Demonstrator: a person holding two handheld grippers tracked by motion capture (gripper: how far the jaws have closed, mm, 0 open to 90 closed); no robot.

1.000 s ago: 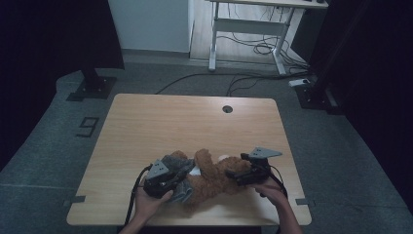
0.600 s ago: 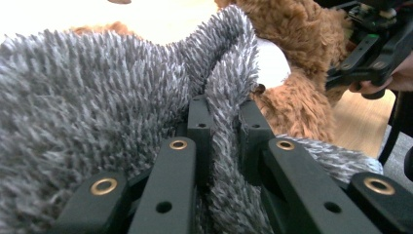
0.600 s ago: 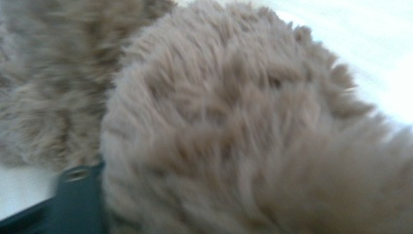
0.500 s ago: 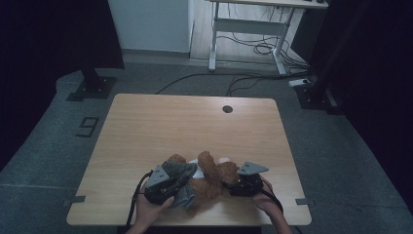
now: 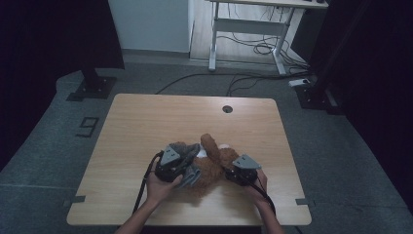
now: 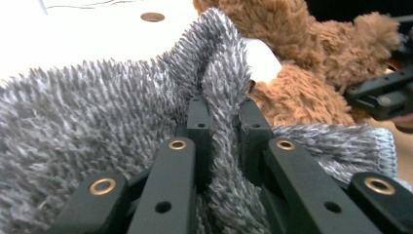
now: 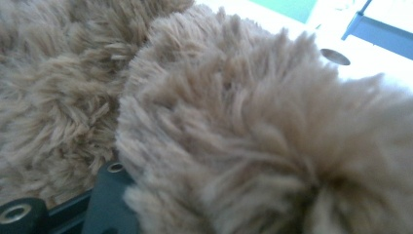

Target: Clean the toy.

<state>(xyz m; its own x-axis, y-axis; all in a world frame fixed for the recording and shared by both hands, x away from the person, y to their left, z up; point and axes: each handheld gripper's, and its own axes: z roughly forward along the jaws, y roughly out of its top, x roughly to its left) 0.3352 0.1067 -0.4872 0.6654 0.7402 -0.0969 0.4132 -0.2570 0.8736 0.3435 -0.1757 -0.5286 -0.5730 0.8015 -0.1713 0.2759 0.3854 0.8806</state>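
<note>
A brown plush toy [image 5: 213,163] lies near the table's front edge, one limb pointing toward the far side. A grey fuzzy garment [image 5: 189,171] covers its left part. My left gripper [image 5: 187,161] is shut on a fold of this grey garment [image 6: 221,73], which stands pinched between the black jaws of the left gripper [image 6: 221,114]. Brown fur [image 6: 302,87] lies just behind the fold. My right gripper [image 5: 226,169] presses into the toy from the right. In the right gripper view, brown fur [image 7: 253,126] bulges over the jaws and one fingertip [image 7: 109,192] shows at the lower left.
The wooden table [image 5: 160,117] has a round cable hole [image 5: 227,108] at the far middle. The other gripper [image 6: 384,95] shows at the right edge of the left gripper view. A desk frame and cables [image 5: 253,44] stand on the floor beyond.
The right gripper moved left, closer to the left one. The left gripper shifted slightly away from the person with the grey fabric. The toy's limb now points toward the far side.
</note>
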